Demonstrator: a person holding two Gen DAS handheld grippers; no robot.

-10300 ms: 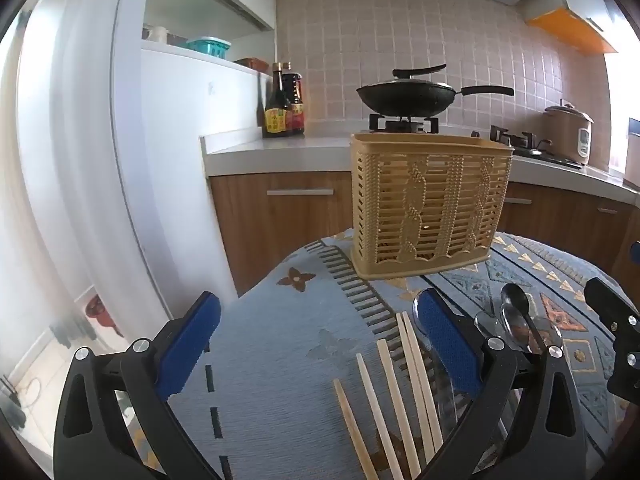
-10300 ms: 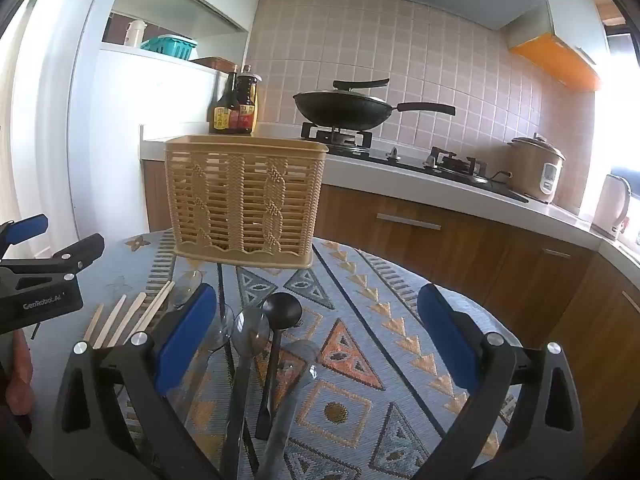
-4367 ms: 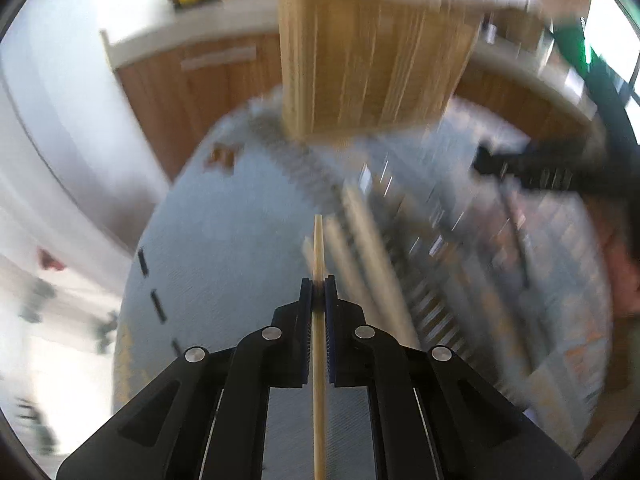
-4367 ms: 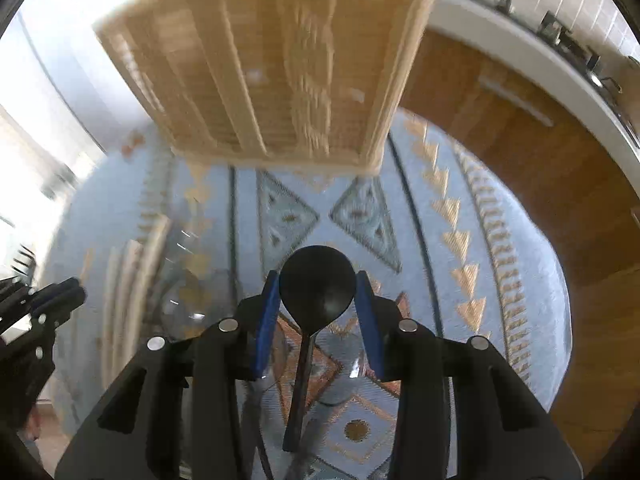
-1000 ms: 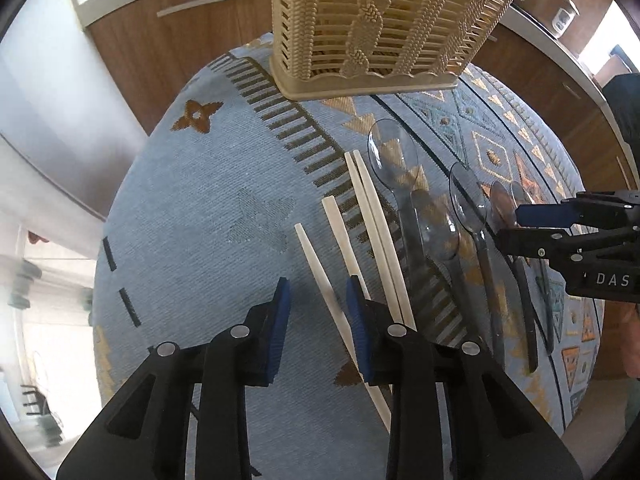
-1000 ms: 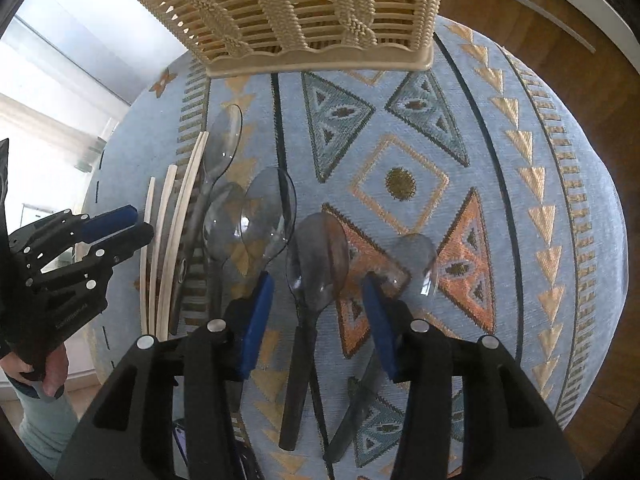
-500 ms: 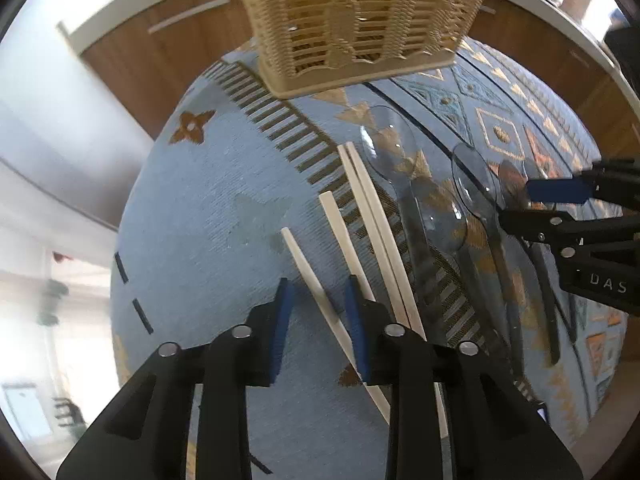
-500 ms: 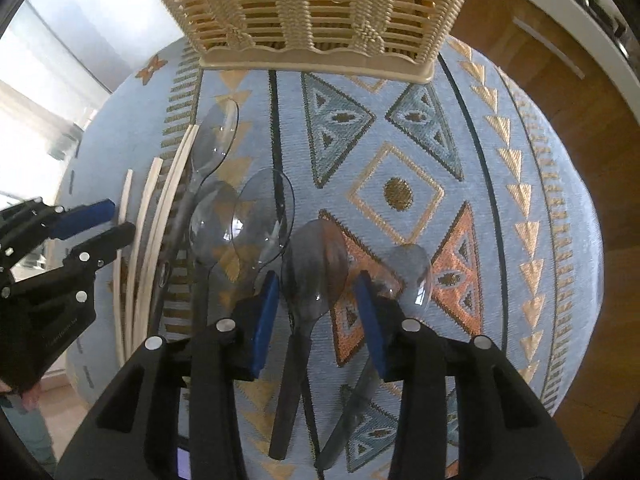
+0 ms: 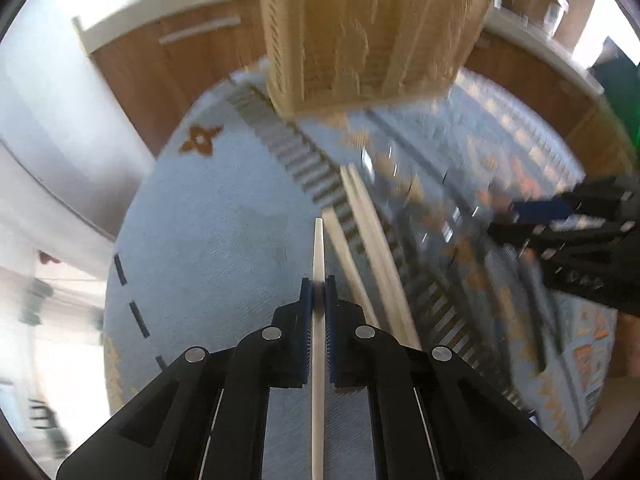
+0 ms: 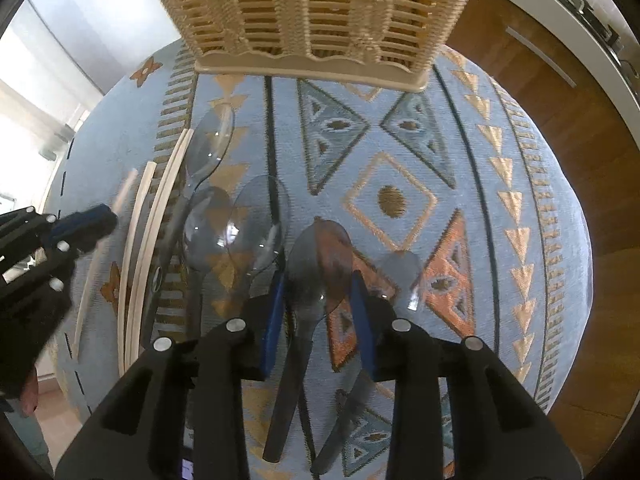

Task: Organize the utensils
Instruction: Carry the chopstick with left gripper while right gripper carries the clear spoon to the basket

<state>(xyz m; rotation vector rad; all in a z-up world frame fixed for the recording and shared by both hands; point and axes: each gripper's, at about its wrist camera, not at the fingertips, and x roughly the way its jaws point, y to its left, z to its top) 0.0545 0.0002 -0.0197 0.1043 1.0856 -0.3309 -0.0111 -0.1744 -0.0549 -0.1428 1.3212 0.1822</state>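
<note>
Left gripper [image 9: 319, 292]: fingers, apart a second ago, now clenched on one pale wooden chopstick [image 9: 318, 256], nearest of the row before the basket [image 9: 372, 32]; ready to lift.
Right gripper [image 10: 316, 280]: fingers closing around a smoky translucent spoon [image 10: 308, 276]; contact unclear.
Surface: woven blue patterned cloth [image 10: 400, 152].
Basket: tan plastic lattice, farthest.
</note>
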